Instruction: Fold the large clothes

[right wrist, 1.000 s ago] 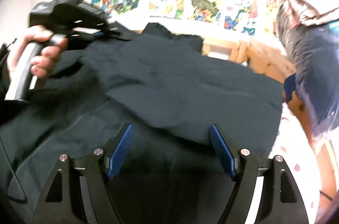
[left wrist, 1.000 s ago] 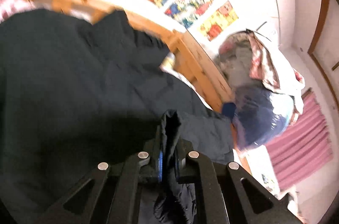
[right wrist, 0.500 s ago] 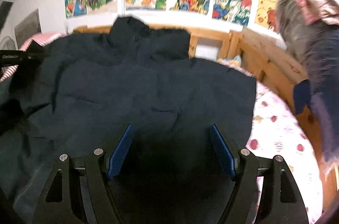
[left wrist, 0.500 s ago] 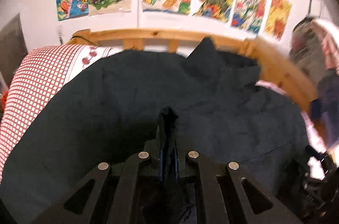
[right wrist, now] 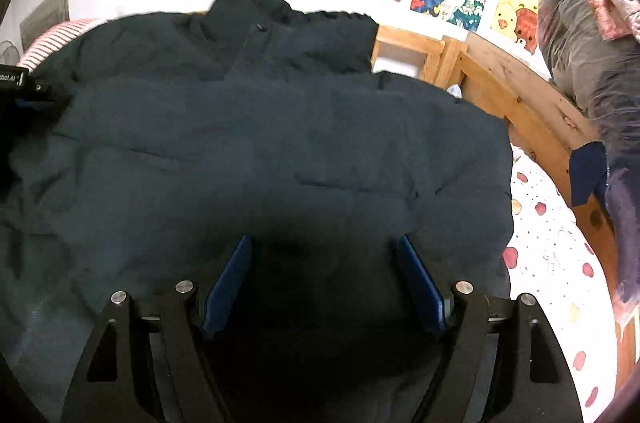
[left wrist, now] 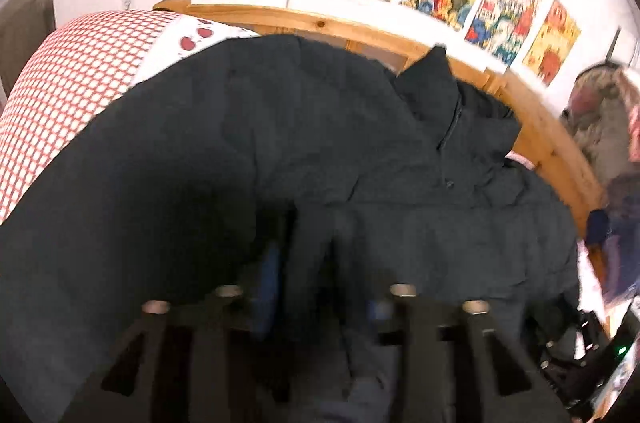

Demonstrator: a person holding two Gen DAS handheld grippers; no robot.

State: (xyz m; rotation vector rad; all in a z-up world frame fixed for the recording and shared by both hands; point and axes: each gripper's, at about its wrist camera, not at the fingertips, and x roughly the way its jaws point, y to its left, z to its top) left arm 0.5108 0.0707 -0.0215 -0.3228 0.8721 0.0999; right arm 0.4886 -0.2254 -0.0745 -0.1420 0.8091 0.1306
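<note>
A large dark navy padded jacket (left wrist: 280,127) lies spread over the bed, with its collar (left wrist: 432,79) toward the wooden headboard. My left gripper (left wrist: 316,263) is blurred; its jaws stand apart, and a ridge of jacket fabric (left wrist: 308,243) rises loose between the blue pads. In the right wrist view the jacket (right wrist: 260,143) fills the middle, collar (right wrist: 248,7) at the top. My right gripper (right wrist: 322,241) hovers open just over the jacket's lower part, nothing between its fingers. The left gripper's body (right wrist: 16,83) shows at the far left edge.
A wooden bed rail (right wrist: 520,103) curves along the back and right. A red-checked pillow (left wrist: 60,71) lies at the left, and a heart-print sheet (right wrist: 552,255) shows at the right. A heap of clothes (right wrist: 588,43) hangs beyond the rail. Posters cover the wall.
My left gripper's jaws, shut on a jacket fold before, have spread apart. Both grippers swung round to face the headboard, and the jacket now lies flatter.
</note>
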